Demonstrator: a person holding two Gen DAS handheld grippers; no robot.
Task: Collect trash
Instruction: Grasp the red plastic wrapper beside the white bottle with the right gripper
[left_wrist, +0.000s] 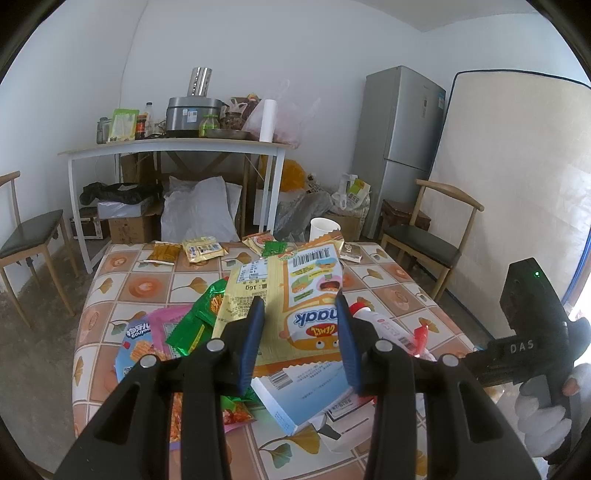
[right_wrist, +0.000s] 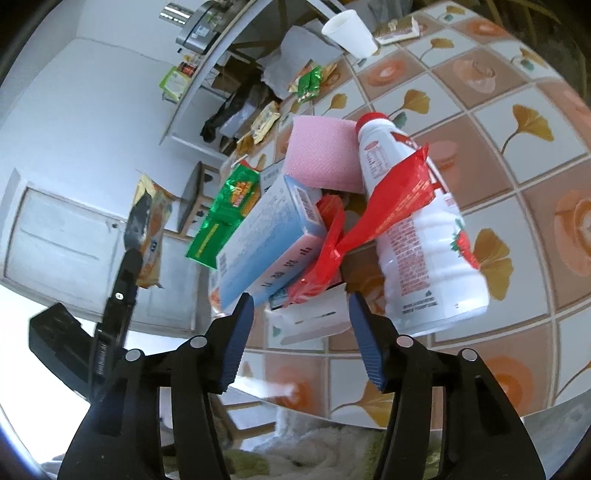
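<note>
My left gripper (left_wrist: 300, 306) is open, its blue fingers either side of a yellow snack bag (left_wrist: 291, 291) that lies on top of a heap of trash. Whether the fingers touch the bag I cannot tell. The heap holds green wrappers (left_wrist: 199, 314), a pink packet (left_wrist: 164, 326), a light blue box (left_wrist: 306, 395) and a white strawberry-milk bottle (left_wrist: 388, 328). My right gripper (right_wrist: 301, 317) is open and empty just before the same heap: the blue box (right_wrist: 266, 240), a red wrapper (right_wrist: 369, 218), the bottle (right_wrist: 417, 236) and a pink sponge (right_wrist: 325, 151).
The heap lies on a table with a tiled ginkgo-pattern cloth (left_wrist: 140, 280). More wrappers (left_wrist: 203, 249) and a white paper cup (left_wrist: 323, 229) sit at its far edge. Chairs stand left (left_wrist: 29, 240) and right (left_wrist: 424, 240). A cluttered white desk (left_wrist: 173, 147) and a fridge (left_wrist: 402, 122) stand behind.
</note>
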